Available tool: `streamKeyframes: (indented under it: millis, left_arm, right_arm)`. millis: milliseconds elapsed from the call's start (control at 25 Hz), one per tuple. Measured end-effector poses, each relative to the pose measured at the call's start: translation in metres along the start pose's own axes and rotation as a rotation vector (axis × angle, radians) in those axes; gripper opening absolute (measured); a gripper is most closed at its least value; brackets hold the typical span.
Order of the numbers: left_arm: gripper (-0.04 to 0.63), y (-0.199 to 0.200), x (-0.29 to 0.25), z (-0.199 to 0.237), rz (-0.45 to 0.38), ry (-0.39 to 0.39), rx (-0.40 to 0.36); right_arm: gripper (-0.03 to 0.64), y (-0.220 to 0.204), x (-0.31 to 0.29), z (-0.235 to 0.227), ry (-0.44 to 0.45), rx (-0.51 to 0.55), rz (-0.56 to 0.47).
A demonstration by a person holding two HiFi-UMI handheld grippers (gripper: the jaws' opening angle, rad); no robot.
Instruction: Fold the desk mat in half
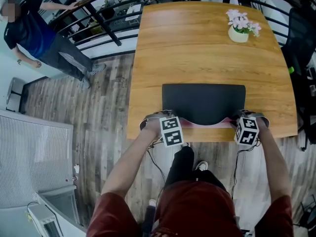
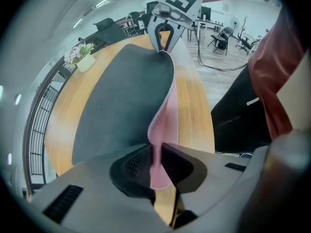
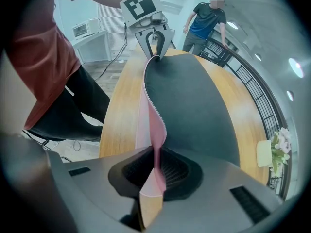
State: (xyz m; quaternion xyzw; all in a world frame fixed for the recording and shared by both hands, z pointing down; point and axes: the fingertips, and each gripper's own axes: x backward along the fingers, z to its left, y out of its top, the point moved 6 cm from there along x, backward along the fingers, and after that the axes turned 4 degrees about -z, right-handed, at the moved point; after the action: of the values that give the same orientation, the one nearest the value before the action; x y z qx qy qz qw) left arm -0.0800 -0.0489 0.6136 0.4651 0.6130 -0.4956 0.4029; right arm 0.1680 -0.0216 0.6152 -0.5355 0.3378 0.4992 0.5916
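A desk mat (image 1: 203, 102), black on top and pink underneath, lies on the wooden table (image 1: 197, 48) near its front edge. The near edge of the mat is lifted off the wood, showing the pink underside (image 1: 207, 124). My left gripper (image 1: 165, 122) is shut on the near left corner of the mat (image 2: 156, 154). My right gripper (image 1: 240, 121) is shut on the near right corner (image 3: 154, 159). Between the two grips the raised edge sags in a curve. In each gripper view the other gripper shows at the far end of the lifted edge.
A white pot of pink flowers (image 1: 240, 27) stands at the table's far right. A black railing (image 1: 98, 19) runs behind the table, with a person (image 1: 34, 38) standing at the far left. A dark chair (image 1: 301, 43) is at the right.
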Motion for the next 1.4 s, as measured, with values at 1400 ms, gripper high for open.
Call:
streamKeyframes:
  millis: [1400]
  left_arm:
    - [0.123,-0.019,0.03,-0.045,-0.111,0.108,0.214]
  right_arm:
    - [0.167,-0.007,0.029,0.038,-0.147,-0.25,-0.158]
